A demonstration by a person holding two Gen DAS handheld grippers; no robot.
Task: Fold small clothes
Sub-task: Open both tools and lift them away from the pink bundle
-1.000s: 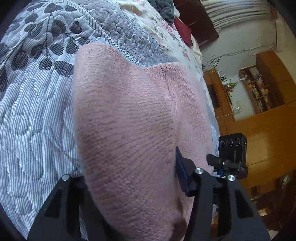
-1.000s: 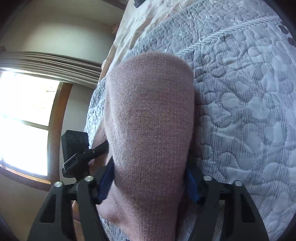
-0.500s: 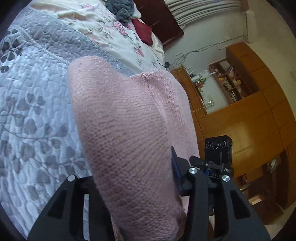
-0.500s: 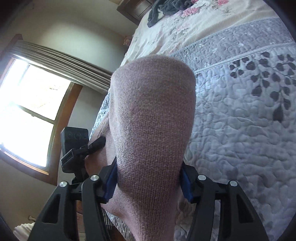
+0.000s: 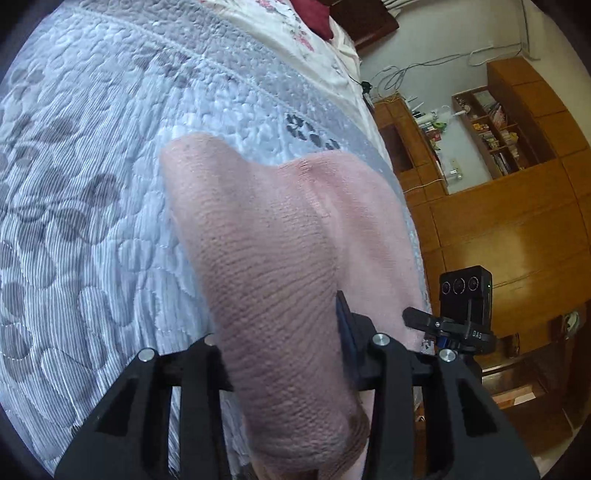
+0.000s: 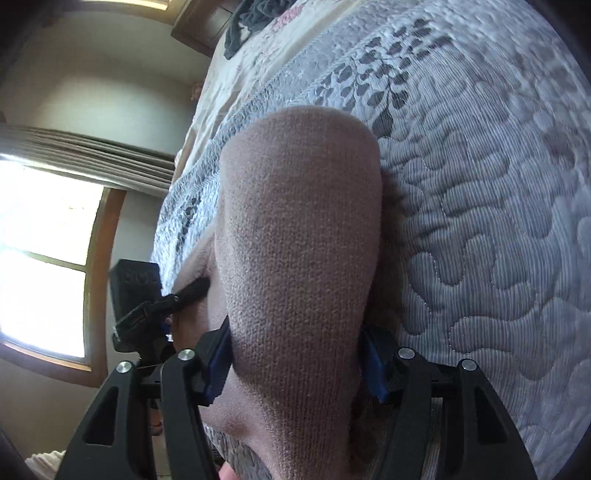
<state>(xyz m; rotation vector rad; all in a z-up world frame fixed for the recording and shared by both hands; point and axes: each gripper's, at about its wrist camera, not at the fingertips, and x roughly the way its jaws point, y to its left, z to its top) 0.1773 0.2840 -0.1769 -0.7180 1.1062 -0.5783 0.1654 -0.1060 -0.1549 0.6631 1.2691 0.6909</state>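
A pink knitted garment is draped over my left gripper, which is shut on a bunch of it; the cloth hides the fingertips. The same pink knit bulges up between the blue-padded fingers of my right gripper, also shut on it. The rest of the garment stretches between the two grippers just above the grey quilted bedspread. The right gripper appears at the right edge of the left wrist view, and the left gripper shows at the left of the right wrist view.
The bedspread with leaf print covers the bed; a floral sheet lies beyond. A dark crumpled garment sits at the far end. Wooden cabinets and shelves stand past the bed's right edge; a bright window is left.
Both grippers, still holding the pink knit, have tilted down toward the bedspread after swinging up half a second ago. The garment has come lower and closer to the quilt.
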